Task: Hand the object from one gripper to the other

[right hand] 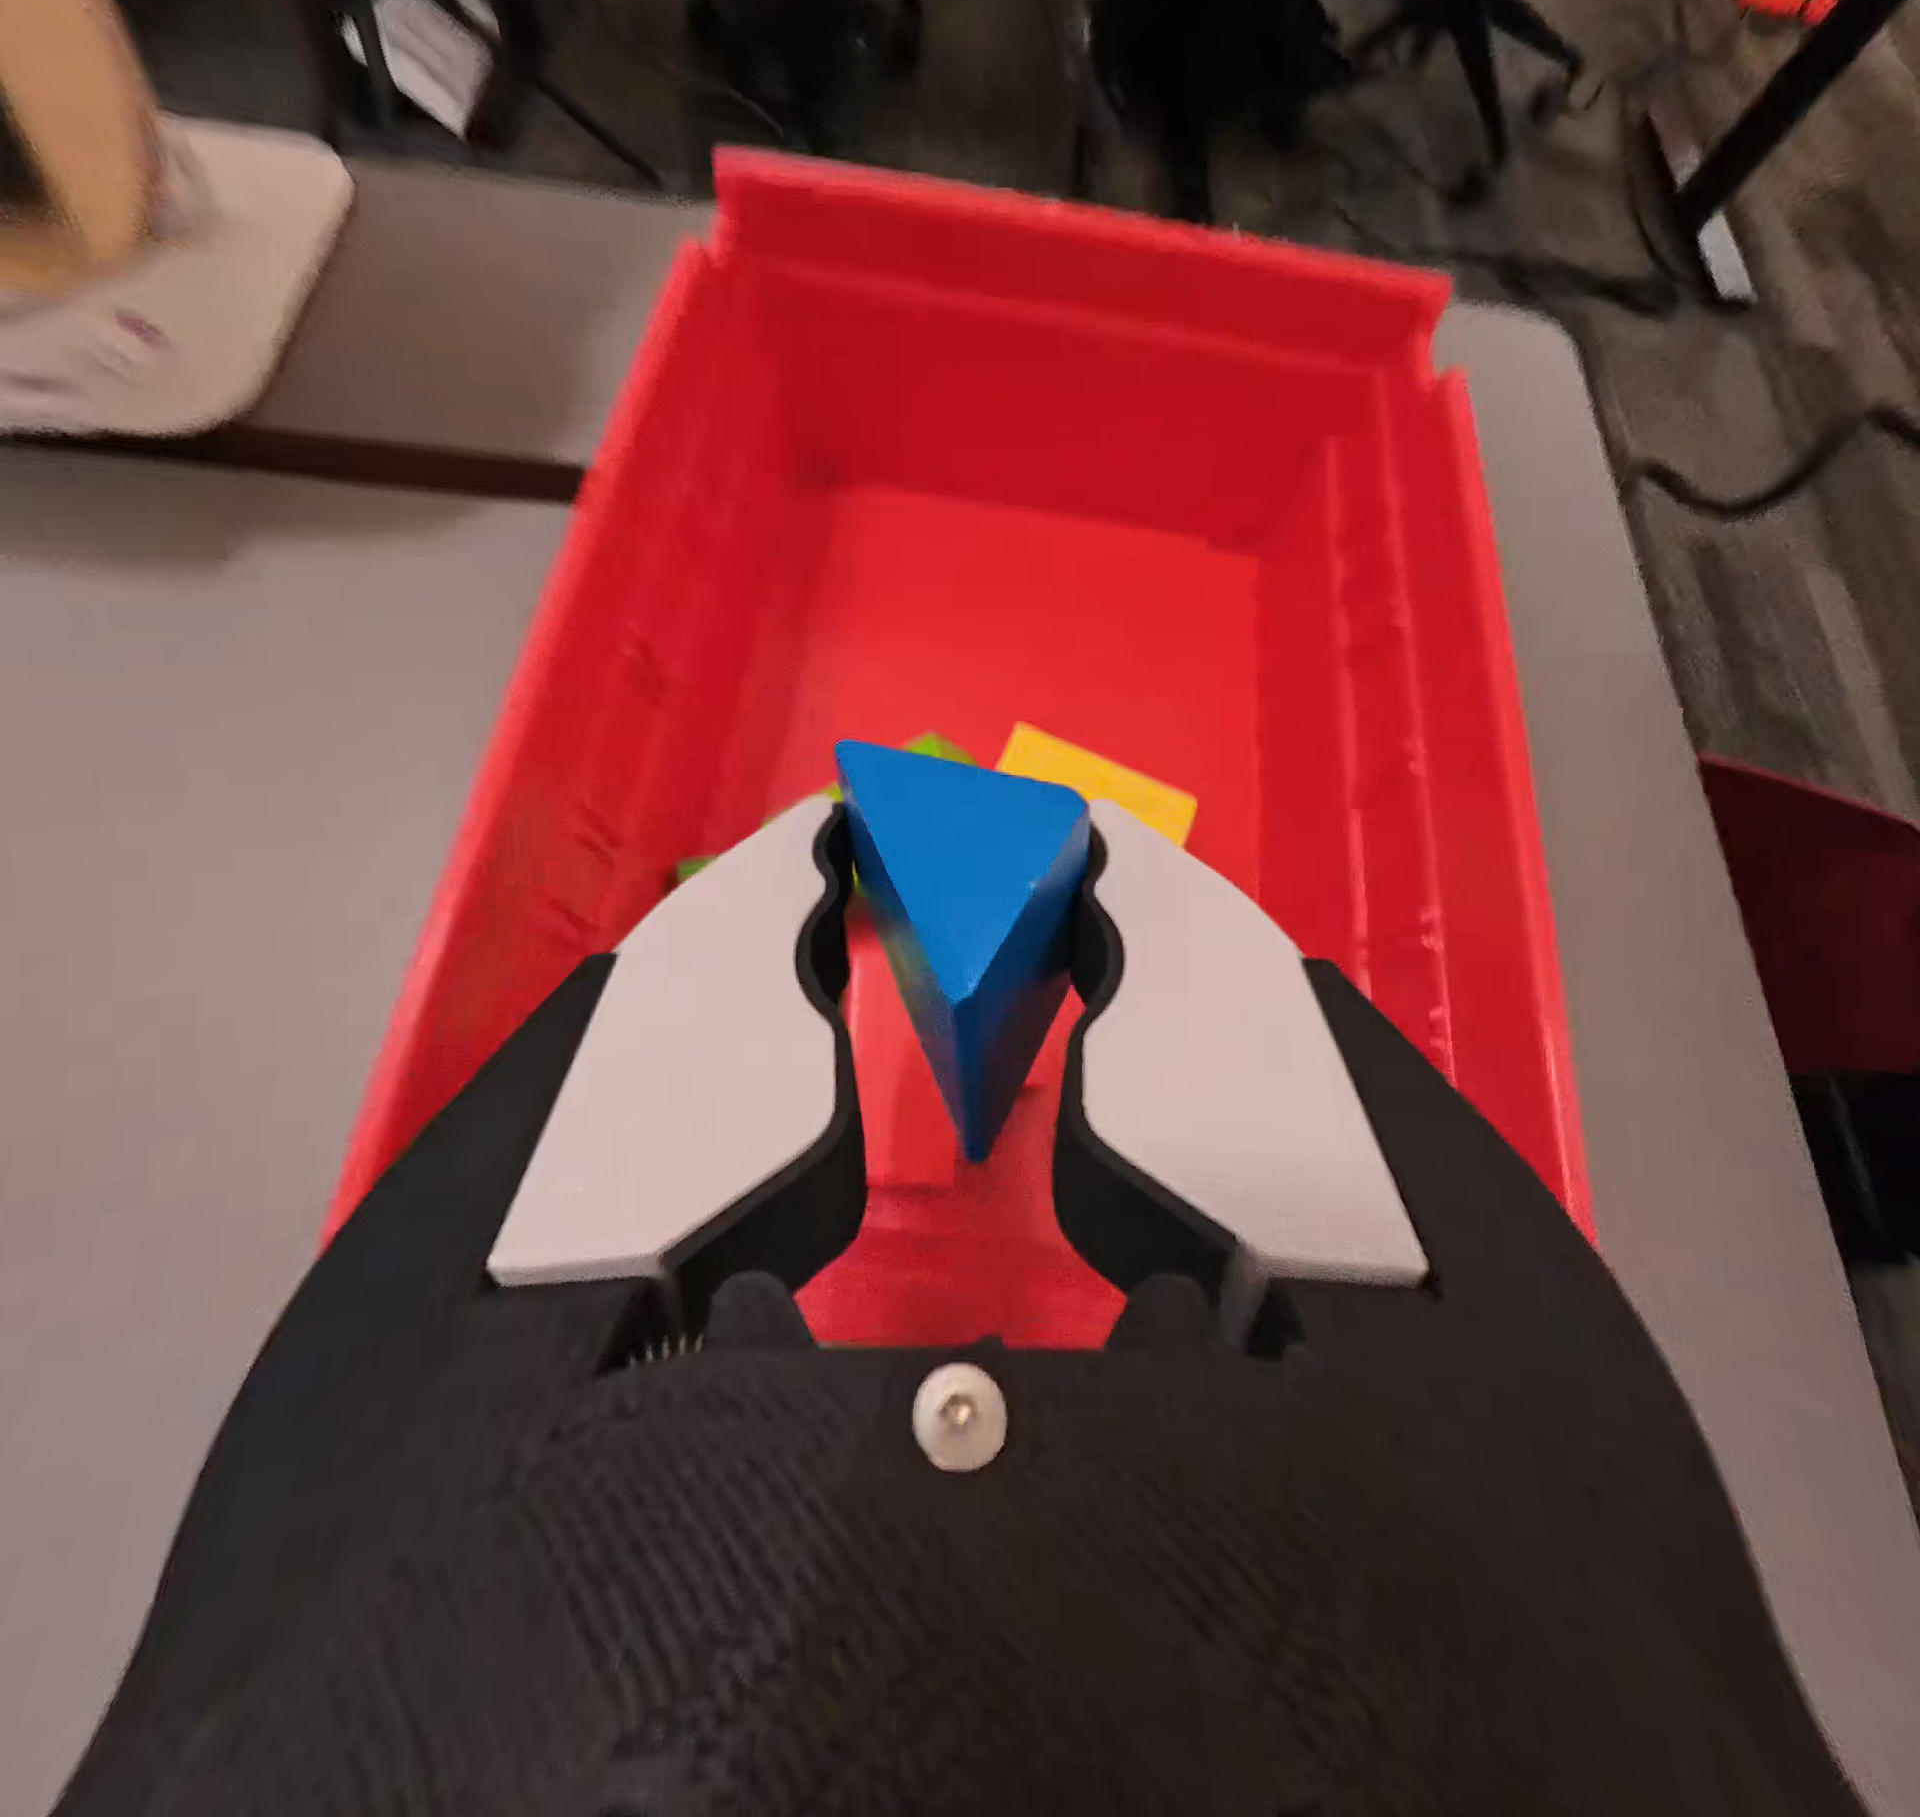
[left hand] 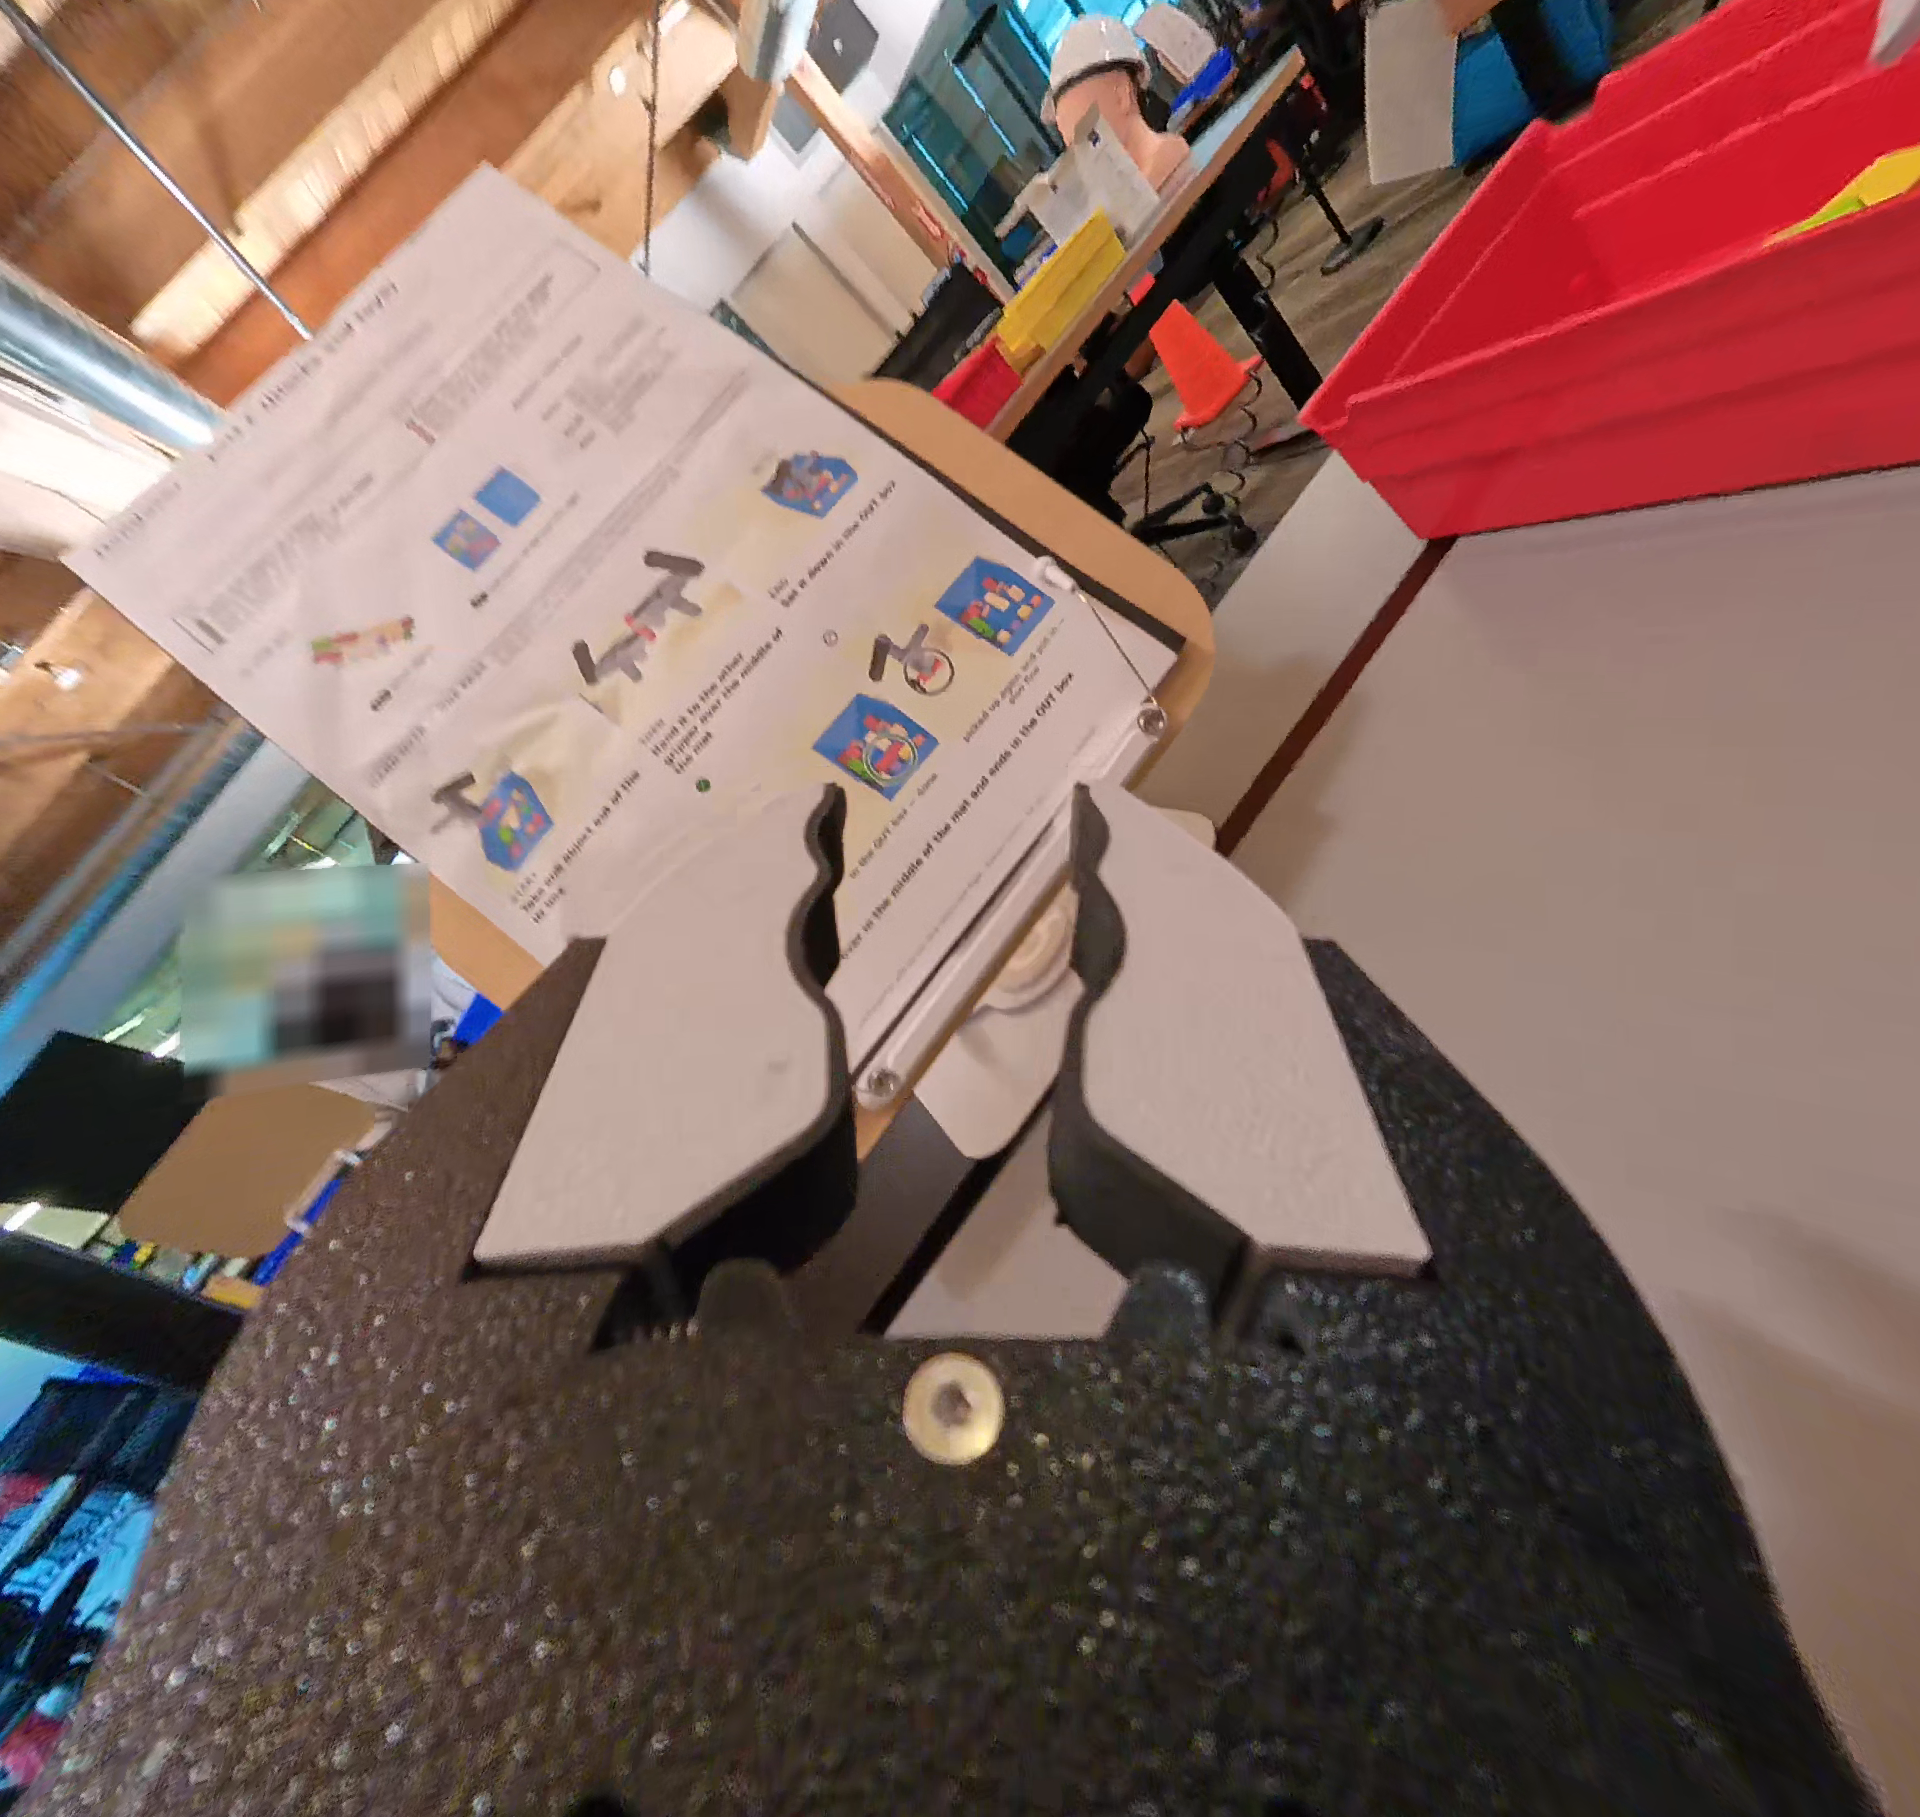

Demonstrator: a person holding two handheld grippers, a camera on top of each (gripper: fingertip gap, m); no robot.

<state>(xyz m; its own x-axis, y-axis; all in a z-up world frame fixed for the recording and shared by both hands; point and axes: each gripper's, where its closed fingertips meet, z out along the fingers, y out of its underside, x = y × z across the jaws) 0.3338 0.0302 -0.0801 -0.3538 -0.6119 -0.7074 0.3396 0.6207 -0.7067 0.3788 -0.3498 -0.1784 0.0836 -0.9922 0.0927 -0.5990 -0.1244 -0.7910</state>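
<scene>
My right gripper (right hand: 961,832) is shut on a blue triangular block (right hand: 961,894) and holds it over the red bin (right hand: 1039,396), both pads against the block's sides. A yellow block (right hand: 1112,780) and a green block (right hand: 935,749) lie on the bin floor below it. My left gripper (left hand: 956,811) is open and empty, tilted, its fingers in front of a printed instruction sheet (left hand: 582,562) on a clipboard stand. The red bin (left hand: 1621,333) shows at the upper right of the left wrist view, with a yellow block (left hand: 1870,193) inside.
The grey table (right hand: 208,832) lies around the bin, with its far edge close behind it. A second grey tabletop (left hand: 1621,832) lies right of the stand. Chairs, tables, an orange cone (left hand: 1195,365) and yellow bins (left hand: 1070,281) fill the background.
</scene>
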